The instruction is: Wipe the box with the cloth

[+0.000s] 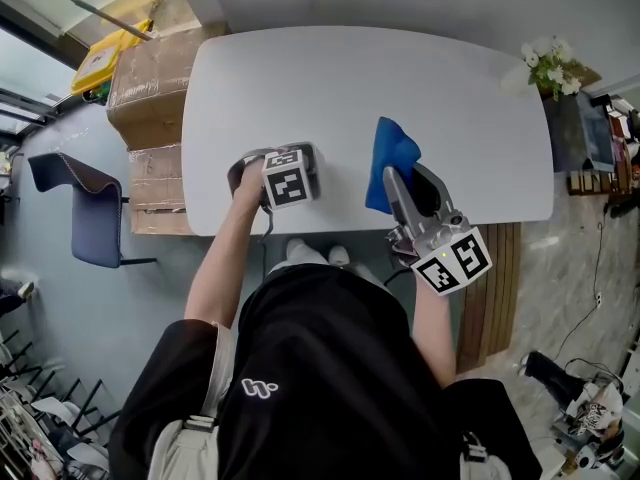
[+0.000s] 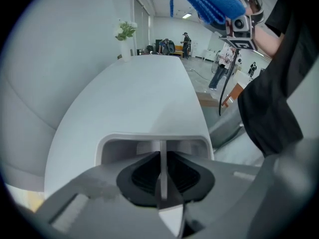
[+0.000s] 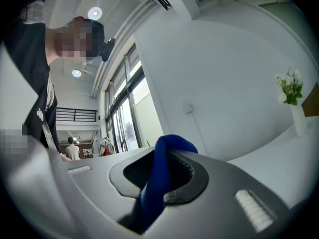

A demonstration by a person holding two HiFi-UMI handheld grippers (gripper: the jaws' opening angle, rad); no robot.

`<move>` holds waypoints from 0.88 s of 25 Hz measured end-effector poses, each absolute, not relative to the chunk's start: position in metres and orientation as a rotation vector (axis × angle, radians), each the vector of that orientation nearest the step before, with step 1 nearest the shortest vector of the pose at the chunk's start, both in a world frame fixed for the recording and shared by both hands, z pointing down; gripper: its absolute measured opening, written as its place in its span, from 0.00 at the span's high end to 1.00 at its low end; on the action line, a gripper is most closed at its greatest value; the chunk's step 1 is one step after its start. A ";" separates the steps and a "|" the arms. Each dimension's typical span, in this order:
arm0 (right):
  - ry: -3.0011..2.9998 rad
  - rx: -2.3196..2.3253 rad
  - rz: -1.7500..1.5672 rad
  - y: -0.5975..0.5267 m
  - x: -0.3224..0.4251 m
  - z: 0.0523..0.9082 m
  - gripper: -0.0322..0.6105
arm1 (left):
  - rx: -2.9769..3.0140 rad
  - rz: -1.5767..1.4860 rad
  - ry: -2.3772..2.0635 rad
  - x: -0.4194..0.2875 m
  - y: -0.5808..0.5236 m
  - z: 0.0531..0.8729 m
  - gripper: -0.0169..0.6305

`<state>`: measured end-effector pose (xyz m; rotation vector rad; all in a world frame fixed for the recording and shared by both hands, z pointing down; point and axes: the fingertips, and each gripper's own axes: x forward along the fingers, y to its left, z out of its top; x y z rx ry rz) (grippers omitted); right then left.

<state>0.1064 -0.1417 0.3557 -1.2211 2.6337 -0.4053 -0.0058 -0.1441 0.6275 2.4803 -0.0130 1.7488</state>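
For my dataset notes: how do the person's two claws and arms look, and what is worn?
Both the left claw and right claw are grey plastic with black ribbed pads inside. Each carries a white cube printed with black square markers. The person wears a black short-sleeved top with a small white logo; the forearms are bare.

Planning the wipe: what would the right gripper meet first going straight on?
Nothing close, apparently: the right gripper, shut on the blue cloth, points above the table toward the far wall, though depth is unclear.

Head view overhead; both gripper views share the table
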 end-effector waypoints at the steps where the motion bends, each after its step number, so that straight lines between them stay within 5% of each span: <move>1: 2.635 -1.223 -0.404 -0.142 0.106 0.356 0.87 | 2.470 1.760 -0.010 -0.006 -0.145 0.629 0.90; 22: 2.646 -1.219 -0.411 -0.142 0.101 0.356 0.87 | 2.468 1.983 -0.118 0.001 -0.157 0.656 0.88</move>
